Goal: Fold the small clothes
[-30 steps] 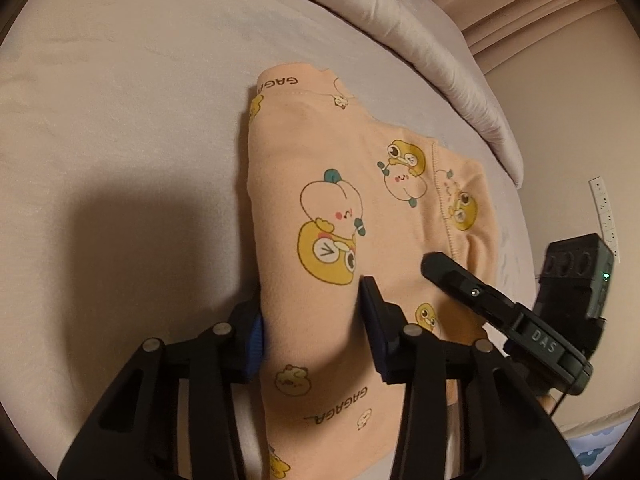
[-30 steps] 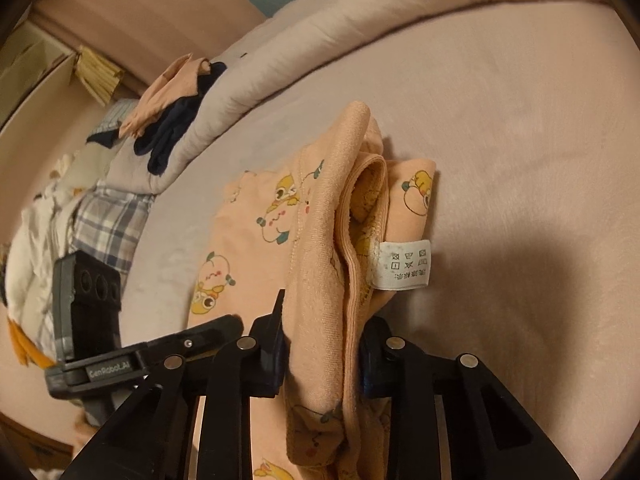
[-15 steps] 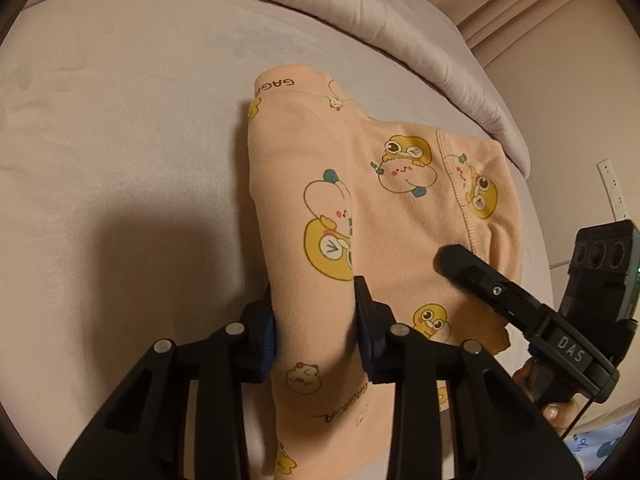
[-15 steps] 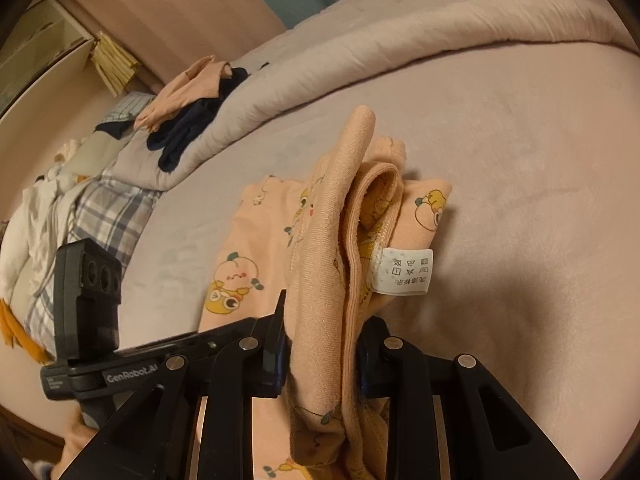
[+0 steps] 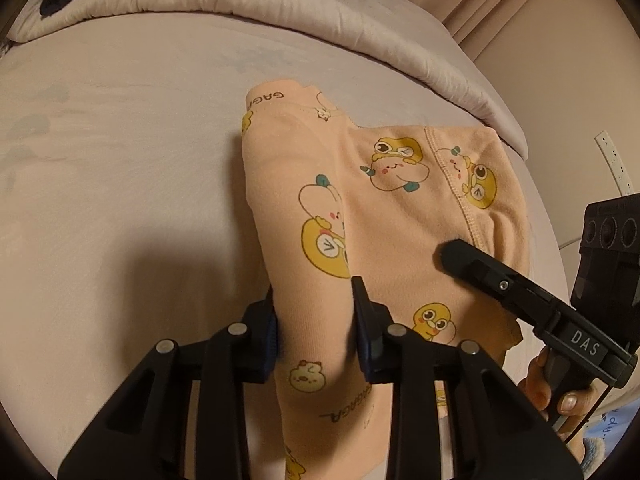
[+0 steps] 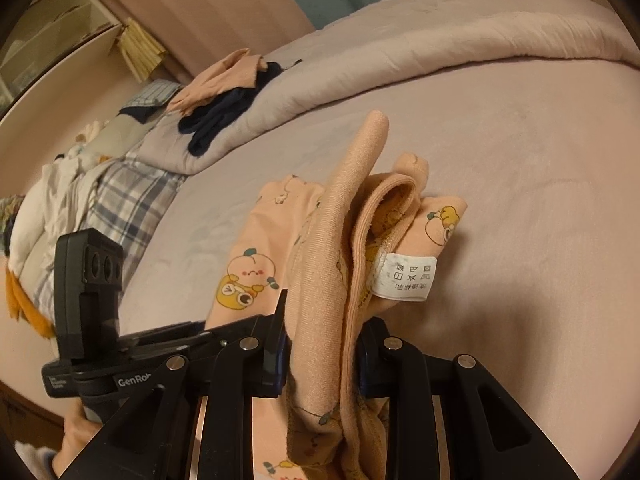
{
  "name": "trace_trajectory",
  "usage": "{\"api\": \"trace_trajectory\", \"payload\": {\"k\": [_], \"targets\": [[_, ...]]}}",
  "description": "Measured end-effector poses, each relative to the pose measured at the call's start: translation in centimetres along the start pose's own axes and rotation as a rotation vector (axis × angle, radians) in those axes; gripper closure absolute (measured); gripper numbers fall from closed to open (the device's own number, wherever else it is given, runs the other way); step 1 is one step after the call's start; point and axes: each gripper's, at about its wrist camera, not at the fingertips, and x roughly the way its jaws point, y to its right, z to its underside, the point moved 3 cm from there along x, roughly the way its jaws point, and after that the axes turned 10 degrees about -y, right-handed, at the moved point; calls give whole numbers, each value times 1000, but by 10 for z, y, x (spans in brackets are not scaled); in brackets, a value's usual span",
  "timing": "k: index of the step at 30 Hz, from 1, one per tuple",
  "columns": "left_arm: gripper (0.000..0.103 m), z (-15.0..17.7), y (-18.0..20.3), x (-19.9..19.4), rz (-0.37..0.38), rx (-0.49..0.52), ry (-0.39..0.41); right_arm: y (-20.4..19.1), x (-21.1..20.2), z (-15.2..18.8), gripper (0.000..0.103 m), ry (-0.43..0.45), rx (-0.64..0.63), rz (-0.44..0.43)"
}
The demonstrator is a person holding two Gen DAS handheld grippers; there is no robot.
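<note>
"GAGAGA" lettering, partly cut off, on peach cotton cartoon-print garment (image 5: 400,216) | "DAS" on black plastic right gripper (image 5: 584,347) | "GenRo…" cut off on black plastic left gripper (image 6: 132,380) | laundry symbols on white care tag (image 6: 406,276)

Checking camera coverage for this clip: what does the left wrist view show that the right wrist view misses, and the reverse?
Only the left wrist view: the wall strip and the flat printed front of the peach garment, with the left gripper clamped on its fold.
Only the right wrist view: the care label, the clothes pile, the plaid cloth, and the right gripper clamped on bunched layers.
Both: the garment, the bed sheet, the rolled duvet, and the other gripper.
</note>
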Motion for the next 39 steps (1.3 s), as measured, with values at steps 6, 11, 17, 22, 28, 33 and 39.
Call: {"api": "trace_trajectory", "payload": {"k": [6, 11, 17, 22, 28, 33, 39], "targets": [[72, 22, 8, -17, -6, 18, 28, -16, -16, 15, 76, 17, -37, -19], [72, 39, 12, -32, -15, 29, 54, -28, -26, 27, 76, 29, -62, -28], [72, 57, 12, -52, -26, 41, 89, -40, -35, 39, 76, 42, -87, -41], [72, 73, 12, -64, -42, 45, 113, -51, -40, 49, 76, 49, -113, -52], [72, 92, 11, -79, -60, 52, 142, -61, -43, 58, 76, 52, -138, -66], [72, 103, 5, -86, -66, 36, 151, -70, -41, 63, 76, 44, -164, -67], [72, 112, 0, -97, -87, 28, 170, -80, -39, 66, 76, 40, -188, -75]]}}
